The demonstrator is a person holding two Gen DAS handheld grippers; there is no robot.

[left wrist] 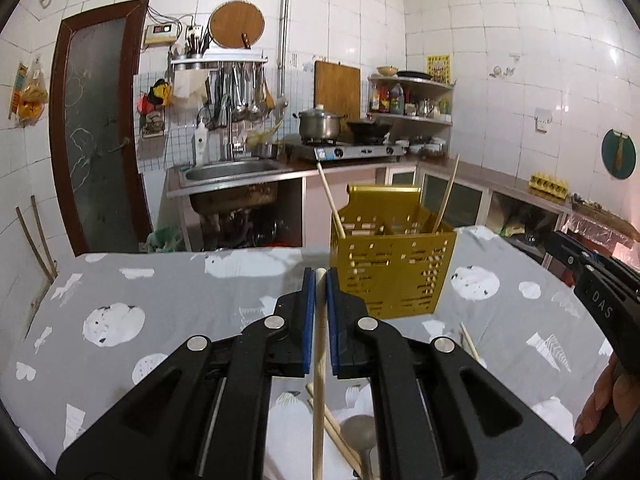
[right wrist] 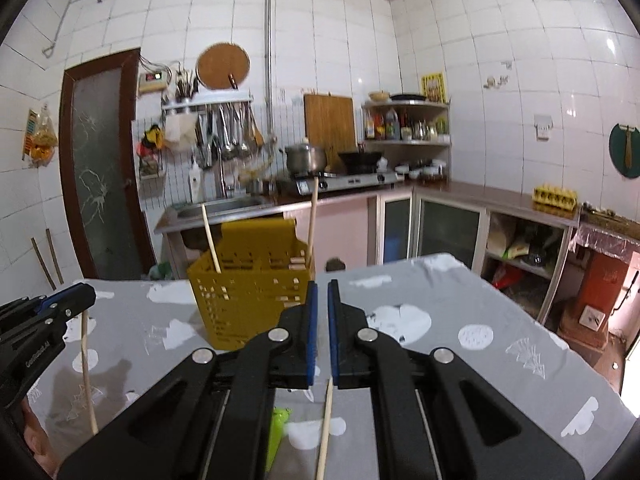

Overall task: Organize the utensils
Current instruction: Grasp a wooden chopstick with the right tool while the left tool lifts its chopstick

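- Left tongs [left wrist: 319, 280]: closed on a wooden chopstick [left wrist: 318, 400], pinched near its top end, the tip showing just above the blue pads [left wrist: 307, 312]; the long shaft hangs down towards me, short of the yellow caddy [left wrist: 390, 268]. I judge it light, stiff and smooth, apt to swing or slip when held this close to one end.
- Right tongs [right wrist: 322, 292]: closed on a second chopstick [right wrist: 323, 432], again high on the shaft, the rest trailing below, also on my side of the caddy. Same handling; a steadier hold would be nearer the middle.
- Loose pieces under the left tongs, nearer me than the caddy: more chopsticks [left wrist: 340, 436] and a metal spoon [left wrist: 360, 432] on the grey patterned tabletop [left wrist: 160, 292]. The spoon I take to be heavier and slick; best gripped on the handle.
- Yellow caddy: perforated, upright on the tabletop, two chopsticks [left wrist: 331, 200] already standing in its outer compartments.
- Behind the caddy: kitchen sink [left wrist: 232, 172] and stove.
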